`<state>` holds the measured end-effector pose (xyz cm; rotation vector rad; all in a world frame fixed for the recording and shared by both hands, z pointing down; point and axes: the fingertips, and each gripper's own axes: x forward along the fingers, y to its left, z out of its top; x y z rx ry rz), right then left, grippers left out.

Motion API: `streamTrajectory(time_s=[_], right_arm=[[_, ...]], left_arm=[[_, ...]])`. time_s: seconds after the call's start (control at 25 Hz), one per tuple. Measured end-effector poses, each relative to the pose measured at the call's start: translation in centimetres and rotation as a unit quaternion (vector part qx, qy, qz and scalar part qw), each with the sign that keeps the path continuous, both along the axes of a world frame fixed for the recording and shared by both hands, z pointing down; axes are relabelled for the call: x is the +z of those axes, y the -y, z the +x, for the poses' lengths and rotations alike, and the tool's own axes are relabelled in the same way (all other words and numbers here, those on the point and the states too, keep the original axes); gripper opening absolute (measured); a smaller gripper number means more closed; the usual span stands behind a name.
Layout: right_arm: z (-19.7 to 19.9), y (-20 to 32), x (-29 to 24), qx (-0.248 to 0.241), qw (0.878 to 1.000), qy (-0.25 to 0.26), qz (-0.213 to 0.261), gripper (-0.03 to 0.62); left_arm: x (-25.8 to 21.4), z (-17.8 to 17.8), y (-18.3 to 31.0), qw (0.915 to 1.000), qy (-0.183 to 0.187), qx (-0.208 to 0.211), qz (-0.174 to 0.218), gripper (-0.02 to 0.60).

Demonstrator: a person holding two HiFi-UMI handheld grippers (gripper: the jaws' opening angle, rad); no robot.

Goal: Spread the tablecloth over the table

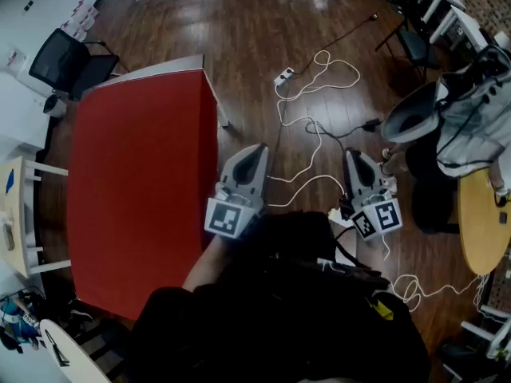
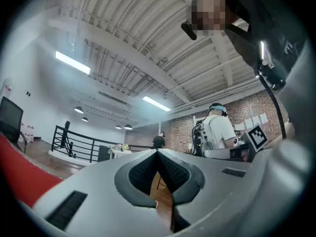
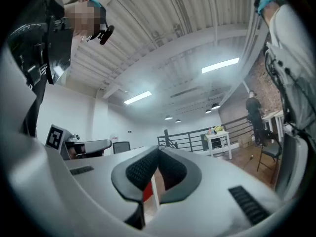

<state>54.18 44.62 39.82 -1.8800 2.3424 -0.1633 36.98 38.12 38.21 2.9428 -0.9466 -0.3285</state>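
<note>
The red tablecloth (image 1: 144, 190) lies spread flat over the table at the left of the head view, with a strip of white tabletop (image 1: 172, 65) showing at the far end. Both grippers hang over the wooden floor to the right of the table, and neither touches the cloth. My left gripper (image 1: 259, 147) is shut and empty, just past the cloth's right edge. My right gripper (image 1: 351, 152) is farther right, also shut and empty. In the left gripper view the closed left gripper (image 2: 158, 153) has a piece of the cloth (image 2: 19, 167) at lower left. In the right gripper view a sliver of red cloth (image 3: 147, 191) shows beneath the closed right gripper (image 3: 158, 151).
White cables (image 1: 315, 126) and a power strip (image 1: 283, 76) lie on the floor ahead of the grippers. A black chair (image 1: 68, 58) stands behind the table and a white side table (image 1: 20, 214) is to its left. At right are a person (image 1: 471, 118) and a round wooden table (image 1: 483, 222).
</note>
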Motion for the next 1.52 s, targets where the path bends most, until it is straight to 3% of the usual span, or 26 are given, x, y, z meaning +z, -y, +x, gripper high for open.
streamTrajectory(time_s=[0.2, 0.4, 0.56, 0.68, 0.88, 1.04, 1.28, 1.52], right_arm=[[-0.6, 8.4, 0.2, -0.058, 0.998, 0.008, 0.003, 0.006], [-0.2, 16.7, 2.5, -0.121, 0.992, 0.036, -0.011, 0.006], [3.9, 24.7, 3.6, -0.157, 0.986, 0.051, 0.004, 0.006], [8.6, 31.5, 2.7, -0.162, 0.985, 0.062, 0.019, 0.006], [14.0, 41.2, 2.6, -0.203, 0.975, 0.085, 0.014, 0.005], [15.4, 45.7, 1.7, -0.243, 0.966, 0.076, 0.032, 0.006], [14.0, 51.6, 2.2, -0.267, 0.962, 0.046, 0.013, 0.006], [12.2, 61.2, 3.8, -0.262, 0.965, 0.019, 0.010, 0.006]], left_arm=[[1.3, -2.8, 5.7, 0.9970, 0.000, -0.072, -0.026, -0.002], [3.6, -2.3, 11.8, 0.9906, 0.008, -0.128, -0.046, -0.002], [5.3, 1.1, 18.9, 0.9829, 0.022, -0.179, -0.040, -0.002], [4.9, 4.9, 26.0, 0.9768, 0.022, -0.203, -0.066, -0.002], [2.4, 12.6, 35.4, 0.9768, 0.011, -0.205, -0.062, -0.002], [2.9, 16.0, 39.5, 0.9782, 0.052, -0.198, -0.038, -0.002], [4.8, 12.3, 44.8, 0.9635, 0.034, -0.254, -0.079, -0.002], [6.4, 8.6, 53.0, 0.9548, 0.027, -0.291, -0.053, -0.002]])
